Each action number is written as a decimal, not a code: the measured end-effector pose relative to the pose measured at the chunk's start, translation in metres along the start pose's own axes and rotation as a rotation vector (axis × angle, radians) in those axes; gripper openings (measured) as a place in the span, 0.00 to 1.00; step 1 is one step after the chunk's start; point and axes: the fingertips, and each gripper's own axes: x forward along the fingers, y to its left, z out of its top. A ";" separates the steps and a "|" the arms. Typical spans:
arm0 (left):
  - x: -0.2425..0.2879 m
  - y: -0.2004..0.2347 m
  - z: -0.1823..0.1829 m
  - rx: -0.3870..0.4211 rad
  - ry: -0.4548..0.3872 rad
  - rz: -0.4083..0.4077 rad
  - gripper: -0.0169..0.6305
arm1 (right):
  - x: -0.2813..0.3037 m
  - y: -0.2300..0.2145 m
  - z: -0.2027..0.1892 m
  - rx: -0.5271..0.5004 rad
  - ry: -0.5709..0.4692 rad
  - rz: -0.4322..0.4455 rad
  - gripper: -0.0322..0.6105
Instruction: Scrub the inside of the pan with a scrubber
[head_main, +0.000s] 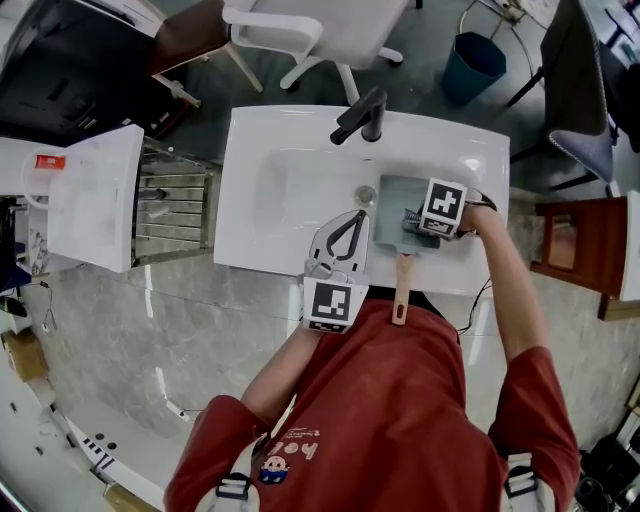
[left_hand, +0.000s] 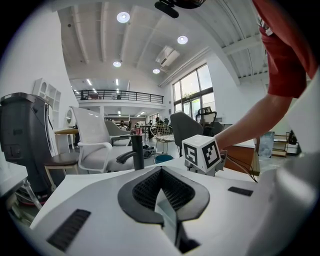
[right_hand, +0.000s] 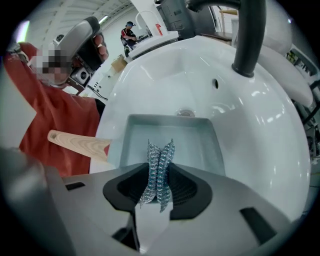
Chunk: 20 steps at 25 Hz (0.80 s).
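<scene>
Illumination is reading bright and even. Round ceiling lights (left_hand: 123, 17) and tall windows (left_hand: 192, 90) are supplying it in the left gripper view. The white sink (right_hand: 260, 125) is throwing glare streaks; the scrubber (right_hand: 159, 170) is glinting, in sharp focus. Shadows are falling soft. Both gripper views are bending heavily at black, vignetted corners. The left gripper (left_hand: 161, 172) casing nearest the lens is blurring slightly.

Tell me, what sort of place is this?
Probably a big open office or lab, not a home kitchen: the sink with its tap stands near office chairs, and the left gripper view shows a railed mezzanine.
</scene>
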 end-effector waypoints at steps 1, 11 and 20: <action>0.000 0.000 0.000 -0.001 0.001 0.001 0.04 | 0.001 -0.003 -0.001 0.000 0.007 -0.024 0.26; -0.005 0.009 -0.002 -0.005 0.007 0.030 0.04 | 0.017 -0.062 0.002 -0.093 -0.002 -0.372 0.26; -0.010 0.009 -0.006 -0.011 0.016 0.037 0.04 | 0.025 -0.075 0.004 -0.153 -0.002 -0.482 0.26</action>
